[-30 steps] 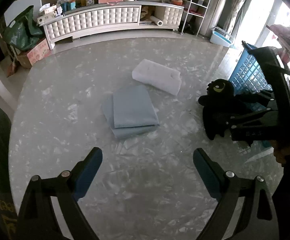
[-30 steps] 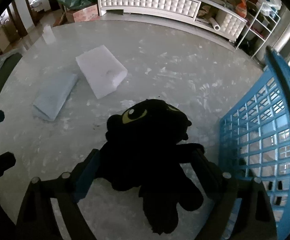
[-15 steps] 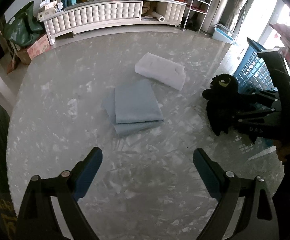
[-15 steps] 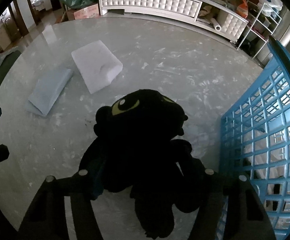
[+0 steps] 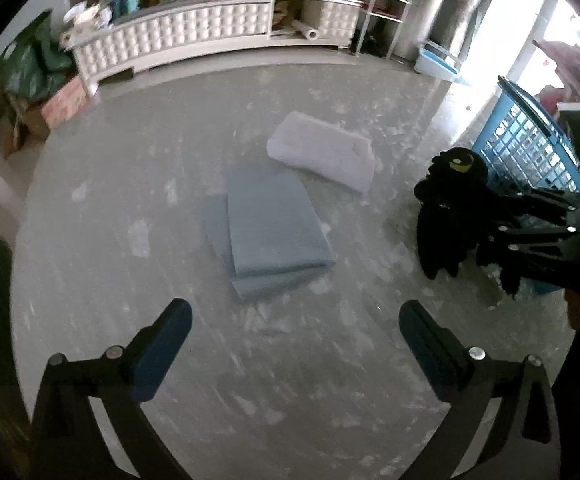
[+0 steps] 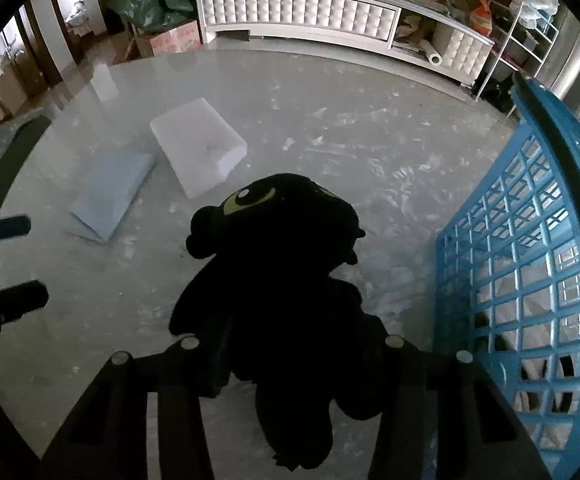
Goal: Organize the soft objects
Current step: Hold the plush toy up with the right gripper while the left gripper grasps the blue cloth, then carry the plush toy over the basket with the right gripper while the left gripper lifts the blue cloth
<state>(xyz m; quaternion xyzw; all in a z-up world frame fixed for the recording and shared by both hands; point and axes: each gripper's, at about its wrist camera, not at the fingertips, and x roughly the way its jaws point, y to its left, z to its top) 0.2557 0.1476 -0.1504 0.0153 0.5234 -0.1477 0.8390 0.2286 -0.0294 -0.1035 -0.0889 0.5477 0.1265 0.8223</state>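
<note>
My right gripper point(image 6: 290, 344) is shut on a black plush toy point(image 6: 278, 248) with a yellow eye and holds it lifted next to the blue basket point(image 6: 530, 248). The plush also shows in the left wrist view point(image 5: 450, 200), gripped by the right gripper point(image 5: 502, 216). A folded blue cloth point(image 5: 270, 224) and a white folded pad point(image 5: 322, 152) lie on the glossy round table point(image 5: 130, 160). They also show in the right wrist view: the cloth point(image 6: 110, 192) and the pad point(image 6: 198, 144). My left gripper point(image 5: 294, 328) is open and empty, just short of the blue cloth.
The blue basket point(image 5: 530, 144) stands at the table's right edge with something white inside point(image 6: 530, 320). A white tufted cabinet point(image 5: 178, 40) with clutter on top lines the far wall. A wire rack point(image 5: 386, 4) and cardboard boxes point(image 5: 58, 104) stand beyond the table.
My right gripper closed on the black plush and lifted it off the table beside the basket. My left gripper moved a little forward toward the blue cloth, still open.
</note>
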